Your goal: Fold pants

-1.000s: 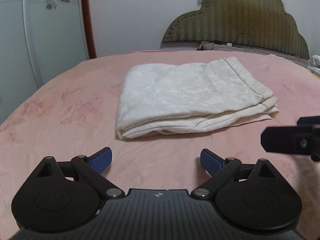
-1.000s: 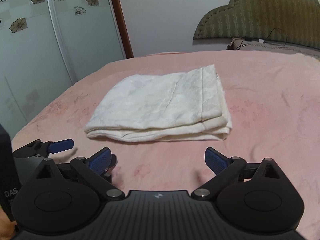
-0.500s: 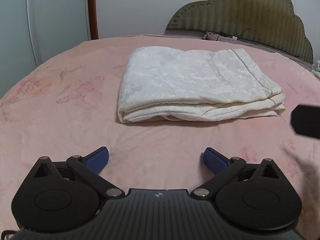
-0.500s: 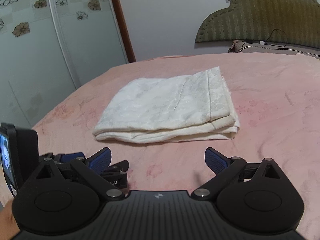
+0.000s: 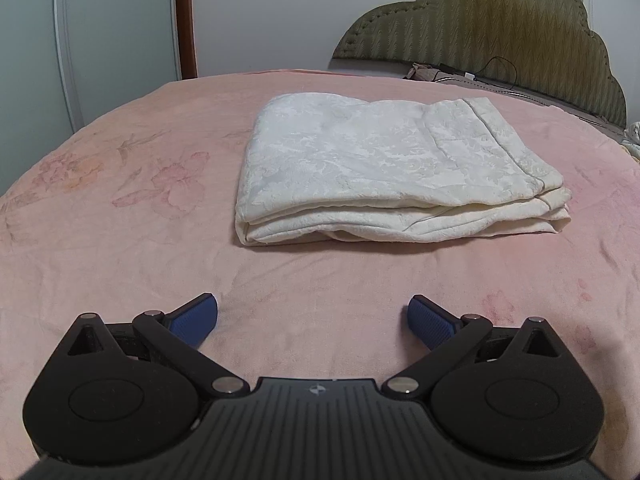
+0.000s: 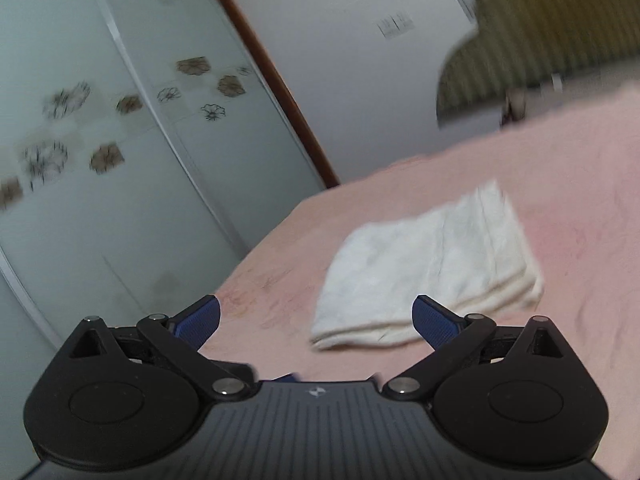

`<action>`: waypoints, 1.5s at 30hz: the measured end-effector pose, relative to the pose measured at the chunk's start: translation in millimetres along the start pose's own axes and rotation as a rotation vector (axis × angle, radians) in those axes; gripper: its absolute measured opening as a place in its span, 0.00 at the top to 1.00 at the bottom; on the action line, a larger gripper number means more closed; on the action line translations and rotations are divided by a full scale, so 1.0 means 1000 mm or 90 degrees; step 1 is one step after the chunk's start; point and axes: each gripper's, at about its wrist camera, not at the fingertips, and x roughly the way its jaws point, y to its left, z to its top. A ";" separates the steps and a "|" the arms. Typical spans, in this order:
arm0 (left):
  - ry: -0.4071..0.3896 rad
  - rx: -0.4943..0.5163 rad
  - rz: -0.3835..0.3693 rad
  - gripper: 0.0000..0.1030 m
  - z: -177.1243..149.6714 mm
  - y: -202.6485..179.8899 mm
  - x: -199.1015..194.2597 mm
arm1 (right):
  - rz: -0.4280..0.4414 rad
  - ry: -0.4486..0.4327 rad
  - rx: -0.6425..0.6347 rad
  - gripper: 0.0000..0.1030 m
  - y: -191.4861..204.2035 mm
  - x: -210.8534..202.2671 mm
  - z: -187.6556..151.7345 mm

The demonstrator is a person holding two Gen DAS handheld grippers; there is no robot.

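Pink bedding covers the bed, a broad blanket with faint flower prints that fills most of both views. Behind the bed, at its far end, rises a scalloped olive headboard, and to the far left of the bed stand pale wardrobe doors with flower decals beside a brown door frame.

On the bed, near its middle, lie the pants, cream-white and folded into a flat, layered rectangle, with the stacked edges facing the cameras and a stitched hem band along the right end. Nothing touches them.

Nearer the viewer than the pants, the left gripper hangs low over the blanket, its blue-padded fingers spread wide with only blanket between them. The right gripper is tilted and its view is smeared by motion; its fingers are likewise spread wide and appear to hold nothing, the pants lying beyond its right fingertip.
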 end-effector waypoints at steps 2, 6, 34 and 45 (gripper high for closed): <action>0.000 0.000 0.000 0.00 0.000 0.000 0.000 | -0.129 -0.001 -0.076 0.00 -0.002 0.016 -0.010; 0.000 0.000 0.000 0.00 0.000 0.000 0.000 | -0.227 0.081 -0.113 0.00 -0.028 0.064 -0.038; 0.000 -0.005 0.012 0.00 0.003 0.002 0.004 | -0.230 0.181 -0.069 0.00 -0.055 0.107 -0.071; 0.000 -0.009 0.023 0.00 -0.001 0.010 -0.002 | -0.260 0.161 -0.032 0.00 -0.066 0.096 -0.072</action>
